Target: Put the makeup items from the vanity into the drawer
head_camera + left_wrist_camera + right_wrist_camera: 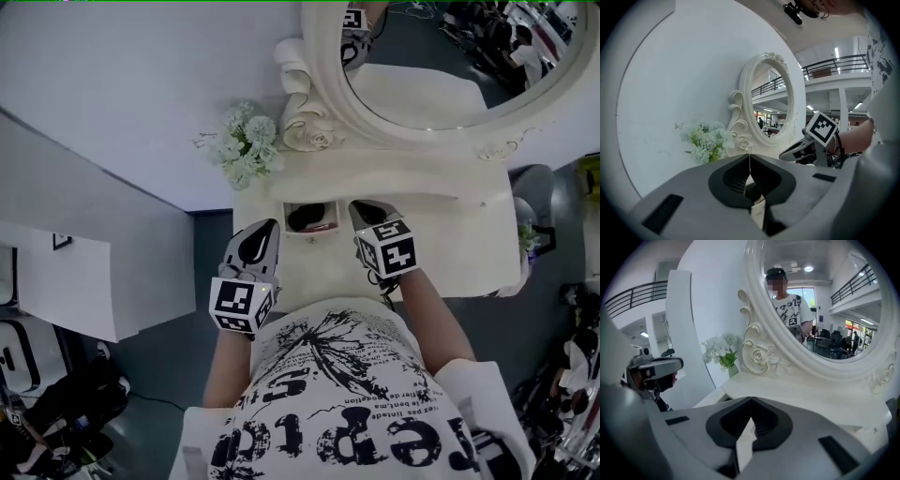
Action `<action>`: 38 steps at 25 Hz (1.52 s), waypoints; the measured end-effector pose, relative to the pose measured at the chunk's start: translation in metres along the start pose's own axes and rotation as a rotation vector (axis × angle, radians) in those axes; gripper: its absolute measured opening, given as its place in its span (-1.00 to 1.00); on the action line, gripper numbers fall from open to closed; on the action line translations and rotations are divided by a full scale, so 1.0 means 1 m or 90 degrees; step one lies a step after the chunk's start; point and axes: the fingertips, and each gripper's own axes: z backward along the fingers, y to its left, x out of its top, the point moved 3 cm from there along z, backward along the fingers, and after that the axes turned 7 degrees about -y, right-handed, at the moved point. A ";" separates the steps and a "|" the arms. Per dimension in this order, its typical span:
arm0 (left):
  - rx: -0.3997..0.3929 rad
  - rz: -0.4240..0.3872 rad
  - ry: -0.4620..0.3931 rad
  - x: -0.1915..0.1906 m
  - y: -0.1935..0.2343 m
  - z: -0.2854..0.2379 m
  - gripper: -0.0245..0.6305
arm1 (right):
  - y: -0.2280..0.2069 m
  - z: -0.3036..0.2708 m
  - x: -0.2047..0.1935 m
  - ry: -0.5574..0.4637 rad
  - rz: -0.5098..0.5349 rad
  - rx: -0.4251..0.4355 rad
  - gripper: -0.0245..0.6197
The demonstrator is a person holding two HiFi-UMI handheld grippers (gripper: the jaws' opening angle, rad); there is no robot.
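My left tool (pixel 750 164) and right tool (pixel 751 408) are hanging closed, gripping nothing | makeup items (pixel 307 217) are lying between them in the drawer (pixel 311 234) | I'm judging them light, hard, slick: pinching mid-body.

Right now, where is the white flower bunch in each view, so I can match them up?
Head view: white flower bunch upper middle, left of the mirror frame.
Left gripper view: flowers left of centre, at the frame's foot.
Right gripper view: flowers left of centre, beside the frame's foot.
Shared landmark: the carved rose at the frame's base, just right of the flowers in all three.
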 end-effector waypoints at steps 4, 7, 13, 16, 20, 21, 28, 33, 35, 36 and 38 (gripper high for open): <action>-0.025 -0.019 -0.004 0.009 -0.004 -0.011 -0.86 | -0.011 0.024 0.010 -0.083 -0.020 -0.050 -0.87; -0.038 -0.027 -0.007 0.014 -0.007 -0.014 -0.86 | -0.016 0.041 0.014 -0.150 -0.046 -0.068 -0.87; -0.040 -0.035 -0.010 0.020 -0.008 -0.011 -0.86 | -0.015 0.065 0.019 -0.231 -0.022 -0.090 -0.87; -0.038 -0.034 -0.010 0.020 -0.009 -0.006 -0.86 | -0.010 0.071 0.018 -0.240 -0.015 -0.091 -0.87; -0.038 -0.036 -0.016 0.023 -0.011 -0.003 -0.86 | -0.005 0.075 0.021 -0.248 0.011 -0.090 -0.87; -0.037 -0.037 -0.016 0.023 -0.011 -0.003 -0.86 | -0.003 0.075 0.022 -0.252 0.016 -0.090 -0.87; -0.026 -0.037 -0.018 0.025 -0.011 0.004 -0.86 | 0.003 0.079 0.027 -0.279 0.022 -0.083 -0.87; -0.011 -0.036 -0.014 0.024 -0.007 0.005 -0.86 | 0.006 0.081 0.031 -0.300 0.026 -0.083 -0.87; -0.008 -0.035 -0.016 0.025 -0.007 0.005 -0.86 | 0.007 0.080 0.032 -0.303 0.028 -0.081 -0.87; -0.009 -0.036 -0.016 0.025 -0.007 0.004 -0.86 | 0.008 0.080 0.033 -0.303 0.030 -0.080 -0.87; -0.010 -0.035 -0.017 0.025 -0.009 0.004 -0.86 | 0.008 0.081 0.033 -0.303 0.033 -0.078 -0.87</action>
